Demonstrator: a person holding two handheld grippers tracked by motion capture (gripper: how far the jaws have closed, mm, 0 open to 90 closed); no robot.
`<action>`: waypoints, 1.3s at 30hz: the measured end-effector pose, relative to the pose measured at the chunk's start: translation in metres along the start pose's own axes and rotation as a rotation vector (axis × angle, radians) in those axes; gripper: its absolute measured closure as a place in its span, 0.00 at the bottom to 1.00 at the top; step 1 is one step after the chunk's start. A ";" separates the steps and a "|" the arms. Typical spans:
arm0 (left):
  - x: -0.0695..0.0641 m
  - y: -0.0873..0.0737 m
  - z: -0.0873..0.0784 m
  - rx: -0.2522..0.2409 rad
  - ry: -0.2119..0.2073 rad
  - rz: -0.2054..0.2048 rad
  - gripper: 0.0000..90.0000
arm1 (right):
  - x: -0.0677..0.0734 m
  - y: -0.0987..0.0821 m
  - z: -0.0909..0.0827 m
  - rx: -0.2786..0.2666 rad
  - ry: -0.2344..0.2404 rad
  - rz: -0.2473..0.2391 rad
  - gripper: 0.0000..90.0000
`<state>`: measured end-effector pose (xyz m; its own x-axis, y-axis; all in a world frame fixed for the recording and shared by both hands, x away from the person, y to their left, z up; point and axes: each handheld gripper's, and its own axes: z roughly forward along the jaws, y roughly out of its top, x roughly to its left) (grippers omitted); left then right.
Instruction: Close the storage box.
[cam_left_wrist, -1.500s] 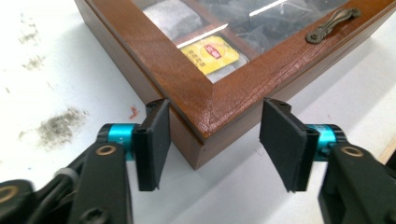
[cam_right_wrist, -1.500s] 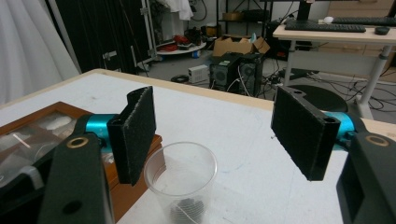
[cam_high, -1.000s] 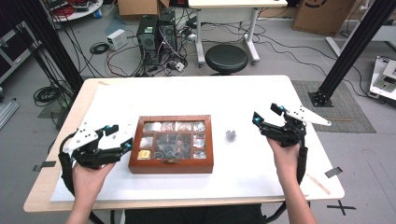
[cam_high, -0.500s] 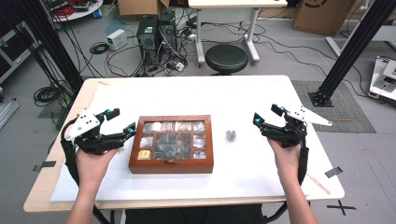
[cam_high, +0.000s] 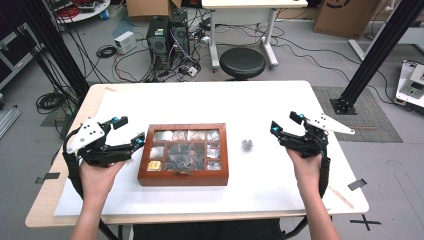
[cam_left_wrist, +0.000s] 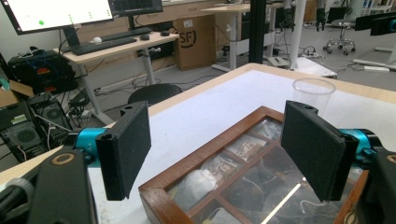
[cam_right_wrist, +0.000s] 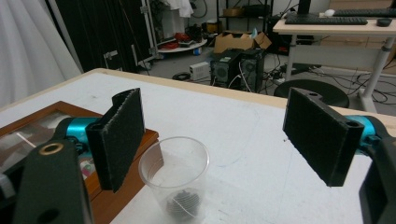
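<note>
left gripper (cam_high: 131, 134) centre-left, jaws spread, empty | right gripper (cam_high: 285, 124) centre-right, jaws spread, empty | wooden box (cam_high: 183, 154) mid-frame | clear cup (cam_high: 246, 145) just right of box

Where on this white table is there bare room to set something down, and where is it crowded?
The white table is bare beyond the glass-lidded wooden box, toward its far edge. The near strip in front of the box is also free. It is tighter beside the box, where the clear plastic cup stands.
</note>
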<state>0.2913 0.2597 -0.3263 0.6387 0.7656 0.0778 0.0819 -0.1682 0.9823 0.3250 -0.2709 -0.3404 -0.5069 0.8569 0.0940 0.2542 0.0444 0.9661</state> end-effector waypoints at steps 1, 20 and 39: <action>0.000 -0.001 0.001 0.000 -0.001 -0.005 0.27 | -0.001 0.000 0.000 -0.001 0.000 -0.004 0.23; 0.003 -0.006 0.004 0.011 -0.011 -0.026 0.27 | -0.003 -0.013 0.007 0.032 0.056 -0.017 0.23; 0.004 -0.005 0.008 0.011 -0.008 -0.031 0.27 | -0.003 -0.030 0.023 0.095 0.075 -0.039 0.23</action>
<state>0.2999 0.2588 -0.3325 0.6420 0.7653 0.0454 0.1103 -0.1508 0.9824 0.3376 -0.2635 -0.3752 -0.5774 0.8127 0.0784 0.3084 0.1282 0.9426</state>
